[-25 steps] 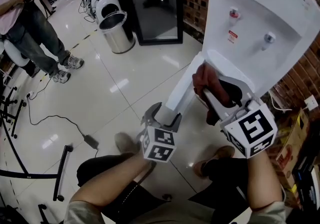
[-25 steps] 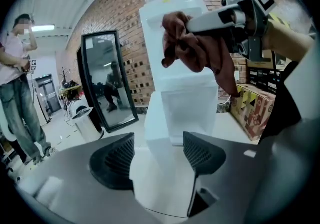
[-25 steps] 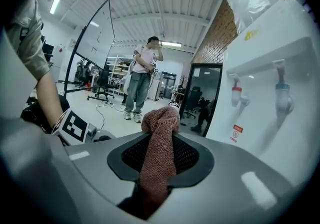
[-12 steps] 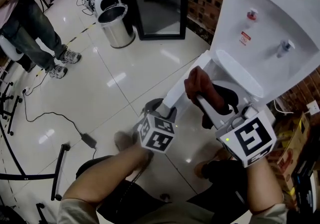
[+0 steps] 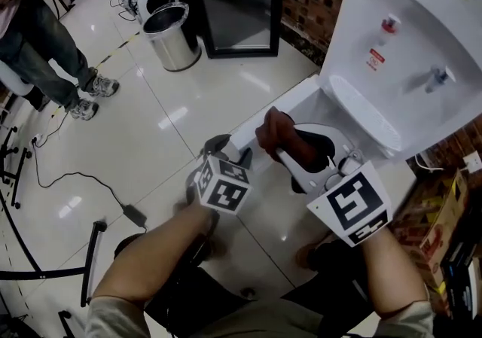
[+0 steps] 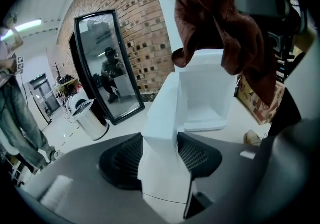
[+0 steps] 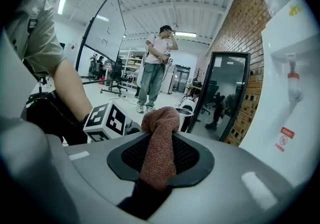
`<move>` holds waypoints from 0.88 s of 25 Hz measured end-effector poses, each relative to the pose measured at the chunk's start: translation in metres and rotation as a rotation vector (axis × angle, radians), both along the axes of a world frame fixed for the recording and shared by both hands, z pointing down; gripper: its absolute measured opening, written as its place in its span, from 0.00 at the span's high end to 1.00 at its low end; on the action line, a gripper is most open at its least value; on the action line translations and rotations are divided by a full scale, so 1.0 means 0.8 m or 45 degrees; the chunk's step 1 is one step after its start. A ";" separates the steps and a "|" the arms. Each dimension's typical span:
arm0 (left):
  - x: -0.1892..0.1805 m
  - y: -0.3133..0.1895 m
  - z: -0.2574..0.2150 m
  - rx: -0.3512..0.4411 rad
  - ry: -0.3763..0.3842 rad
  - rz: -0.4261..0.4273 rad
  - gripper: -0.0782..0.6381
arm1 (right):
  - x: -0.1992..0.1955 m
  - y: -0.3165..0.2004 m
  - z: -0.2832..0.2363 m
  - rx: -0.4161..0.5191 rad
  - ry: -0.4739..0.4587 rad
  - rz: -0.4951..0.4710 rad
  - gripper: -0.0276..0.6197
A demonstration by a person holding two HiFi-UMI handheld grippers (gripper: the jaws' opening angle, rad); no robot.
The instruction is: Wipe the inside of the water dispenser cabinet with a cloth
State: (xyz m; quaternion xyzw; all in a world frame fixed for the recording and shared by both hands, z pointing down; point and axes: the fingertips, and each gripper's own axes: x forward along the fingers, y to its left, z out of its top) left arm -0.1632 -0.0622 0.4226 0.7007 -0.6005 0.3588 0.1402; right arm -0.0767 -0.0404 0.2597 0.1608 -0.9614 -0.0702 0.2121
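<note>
**At the water dispenser (image 5: 407, 35): cabinet door (image 5: 271, 111) clasped, cloth (image 5: 282, 137) pinched**

Low at the front of the white water dispenser, we hold the left gripper (image 5: 228, 152) on the free edge of the open cabinet door. In the left gripper view its jaws clasp the white panel (image 6: 160, 133) from both sides, the meshed pads against it. They have just been easing a little wider, with the panel between them.

Our right gripper (image 5: 290, 159) pinches the brown cloth. In the right gripper view its jaws are closed on a strip of the fabric (image 7: 159, 133), and the bunched end pokes out past the tips.

From the head view the cloth sits just in front of the cabinet opening, beside the door's inner face and below the drip tray (image 5: 361, 111). We cannot tell whether it touches any surface. In the left gripper view the white cabinet interior (image 6: 207, 93) shows past the door, with the cloth hanging above it.

On the glossy floor a steel bin (image 5: 172, 43) stands beside a black-framed mirror (image 5: 241, 5) against the brick wall. A standing person (image 5: 45, 35) is well apart, at the left.
</note>
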 end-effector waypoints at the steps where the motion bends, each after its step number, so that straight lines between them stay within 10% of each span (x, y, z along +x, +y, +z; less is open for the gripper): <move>1: -0.006 -0.004 0.001 -0.001 -0.014 0.003 0.58 | -0.003 -0.005 -0.001 0.001 -0.008 0.012 0.77; 11: -0.047 -0.031 0.001 0.053 -0.054 0.025 0.58 | -0.004 -0.067 -0.005 -0.025 -0.071 0.201 0.77; 22: -0.053 -0.039 0.000 0.148 0.056 0.062 0.60 | -0.069 -0.081 0.005 -0.138 -0.154 0.132 0.77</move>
